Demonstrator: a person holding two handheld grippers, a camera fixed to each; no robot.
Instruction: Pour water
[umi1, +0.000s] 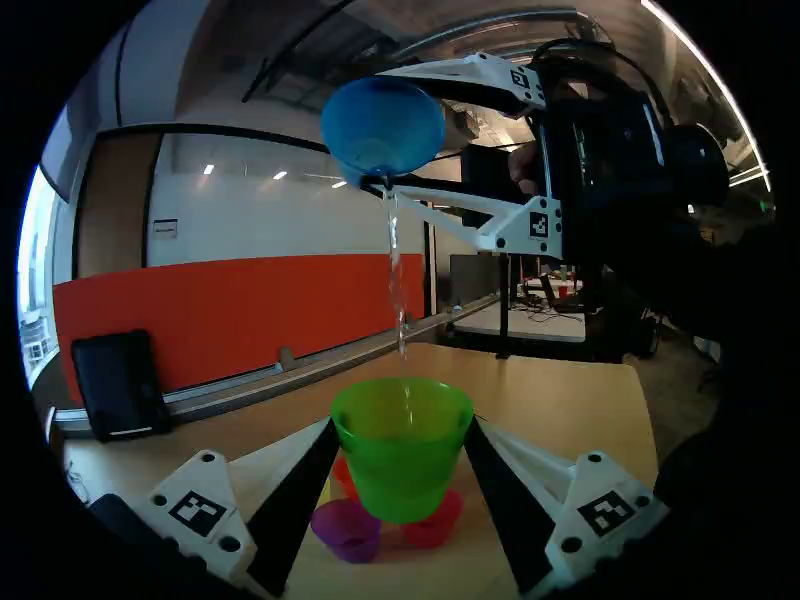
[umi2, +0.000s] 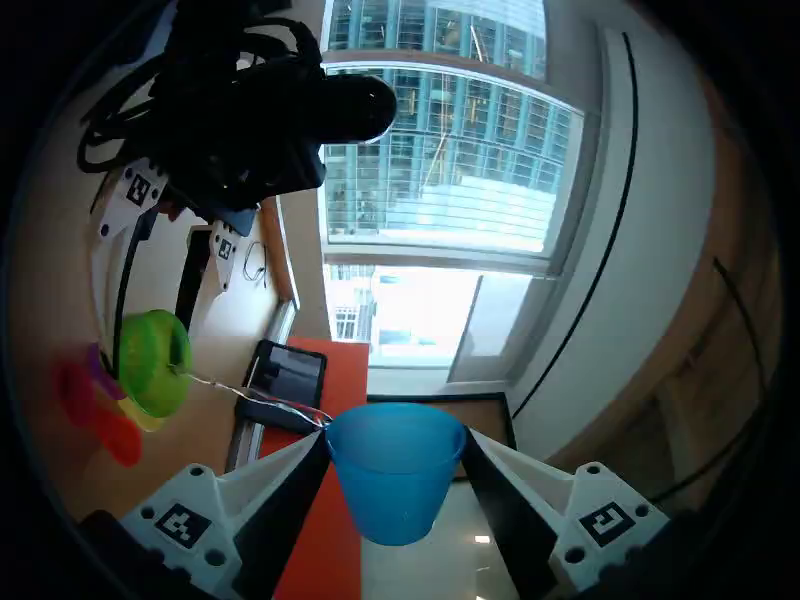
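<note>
My left gripper (umi1: 400, 470) is shut on a green cup (umi1: 402, 455), held upright above the wooden table (umi1: 560, 390). High above it my right gripper (umi1: 420, 135) is shut on a blue cup (umi1: 382, 125), tipped over on its side. A thin stream of water (umi1: 397, 280) falls from the blue cup's rim into the green cup. In the right gripper view the blue cup (umi2: 396, 480) sits between the fingers of my right gripper (umi2: 396, 470), the water (umi2: 250, 392) arcs to the green cup (umi2: 155, 362), and my left gripper (umi2: 165, 345) holds that cup.
A purple cup (umi1: 347, 528) and a red cup (umi1: 435, 520) stand on the table under the green cup. A dark tablet (umi1: 118, 385) leans against the orange wall at the left. Desks and chairs stand farther back on the right. Large windows (umi2: 440, 170) lie beyond.
</note>
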